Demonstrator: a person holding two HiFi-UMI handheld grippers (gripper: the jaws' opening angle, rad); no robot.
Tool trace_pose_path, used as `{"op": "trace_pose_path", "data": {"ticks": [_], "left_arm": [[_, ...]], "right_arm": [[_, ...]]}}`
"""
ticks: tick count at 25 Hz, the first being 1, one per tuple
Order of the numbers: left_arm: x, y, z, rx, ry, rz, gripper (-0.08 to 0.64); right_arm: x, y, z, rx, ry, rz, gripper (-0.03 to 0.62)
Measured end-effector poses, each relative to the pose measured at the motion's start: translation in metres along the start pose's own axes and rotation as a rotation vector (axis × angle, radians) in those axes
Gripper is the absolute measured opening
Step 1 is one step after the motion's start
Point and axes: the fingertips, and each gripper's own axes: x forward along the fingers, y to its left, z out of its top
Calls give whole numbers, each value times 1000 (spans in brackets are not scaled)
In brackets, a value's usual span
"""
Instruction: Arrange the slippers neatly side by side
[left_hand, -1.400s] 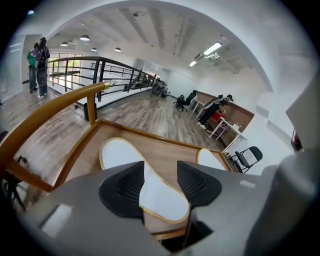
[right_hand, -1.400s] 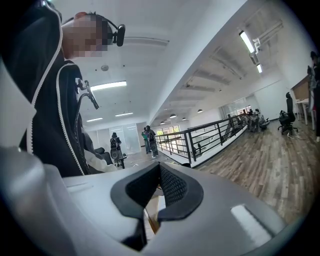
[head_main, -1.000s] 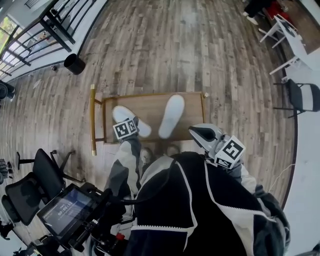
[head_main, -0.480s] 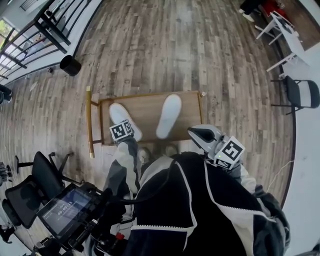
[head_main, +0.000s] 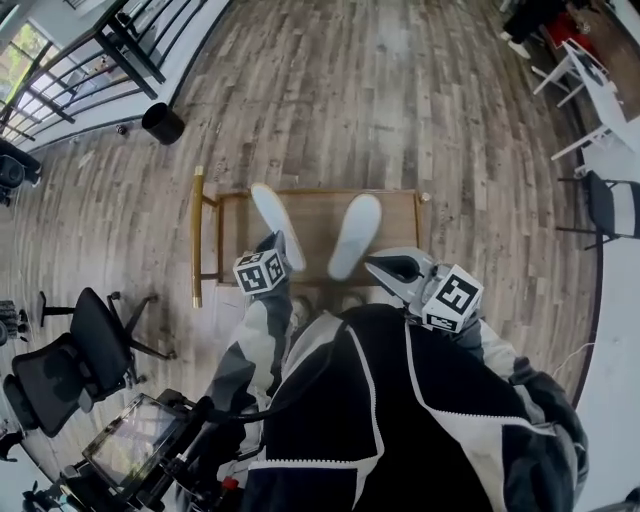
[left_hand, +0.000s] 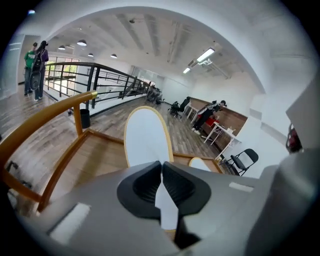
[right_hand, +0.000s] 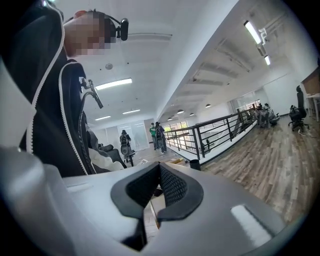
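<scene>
- Head view: left claw (head_main: 278, 243) is clamped on the heel of the left slipper (head_main: 272, 215). The slipper is over the table (head_main: 395, 194), long axis 11-to-5 o'clock. The right slipper (head_main: 355, 235) lies flat at 3 o'clock of it, axis 1-to-7, so they are not parallel yet. Earlier the left slipper lay flat, splayed toward 10; now it is raised and steeper.
- Left gripper view: left claw (left_hand: 161, 170) has just been closing, pinching the white sole (left_hand: 147, 135).
- Right gripper view: right claw (right_hand: 159, 172) is shut and empty, aimed away from the slippers.
</scene>
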Motion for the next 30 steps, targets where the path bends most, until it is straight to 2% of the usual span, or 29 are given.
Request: {"op": "trace_pose_path", "data": {"ticks": [4,10,15,17,20,23,28,30], "left_arm": [[-32,-38,29,100,-114,-81,26],[-103,-85,77,239,-307,-140,26],[-161,-111,92,412,-429,-180,26],[-176,-113,92,433,-455,-191,26],[-197,-108,102,402,-471,-203,26],[-200,-97,105,410,-455,-190,26],[-184,-68,89,433,-366,-163,28],[-175,-47,81,414,-315,-149,27]], "right_arm": [[18,2,1,-2,3,51,5],[43,-6,2,47,-20,82,5],[65,-4,6,52,-39,105,5],[70,-6,8,53,-52,86,5],[80,-7,11,71,-71,70,5],[85,-9,10,78,-72,52,5],[85,-11,4,104,-76,-9,5],[83,-10,2,107,-80,-36,5]]}}
